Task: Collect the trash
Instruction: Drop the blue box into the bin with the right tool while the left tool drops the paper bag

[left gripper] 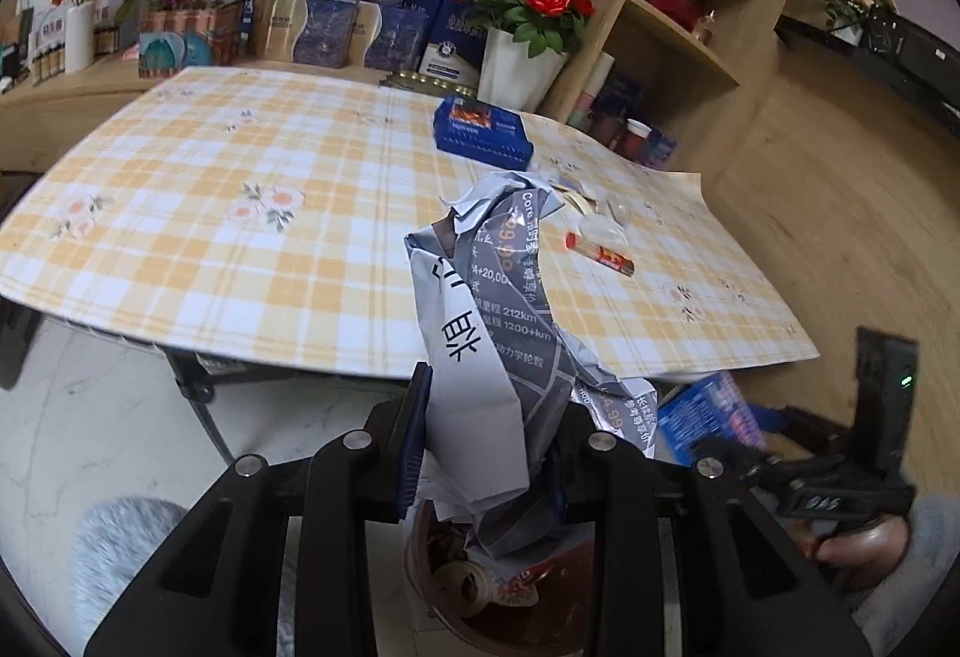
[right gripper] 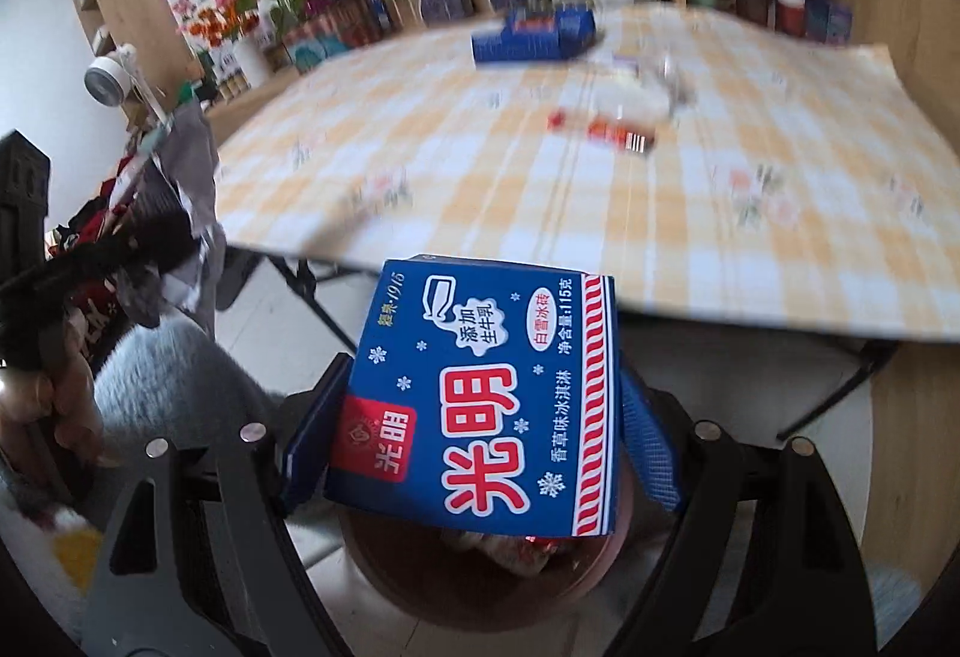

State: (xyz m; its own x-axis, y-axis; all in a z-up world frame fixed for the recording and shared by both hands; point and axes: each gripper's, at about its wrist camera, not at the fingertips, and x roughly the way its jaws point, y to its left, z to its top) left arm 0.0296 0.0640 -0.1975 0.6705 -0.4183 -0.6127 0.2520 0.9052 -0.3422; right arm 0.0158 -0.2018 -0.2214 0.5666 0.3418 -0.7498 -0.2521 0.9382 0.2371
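Observation:
My left gripper (left gripper: 489, 435) is shut on a crumpled grey printed paper (left gripper: 498, 333) and holds it above a brown trash bin (left gripper: 444, 597) with wrappers inside. My right gripper (right gripper: 480, 417) is shut on a blue ice cream box (right gripper: 480, 393) with red and white lettering, held above the same bin (right gripper: 474, 591). The box and right gripper also show at the right of the left wrist view (left gripper: 708, 417). On the checked tablecloth lie a red wrapper (left gripper: 600, 253), clear plastic scraps (left gripper: 606, 219) and a blue box (left gripper: 483, 132).
The table (left gripper: 240, 213) with the yellow checked cloth stands ahead, its front edge above the bin. Flower pots and stacked boxes (left gripper: 336, 21) line the back. A wooden shelf (left gripper: 678, 15) is at the right. Folding table legs (left gripper: 198, 387) are at the left.

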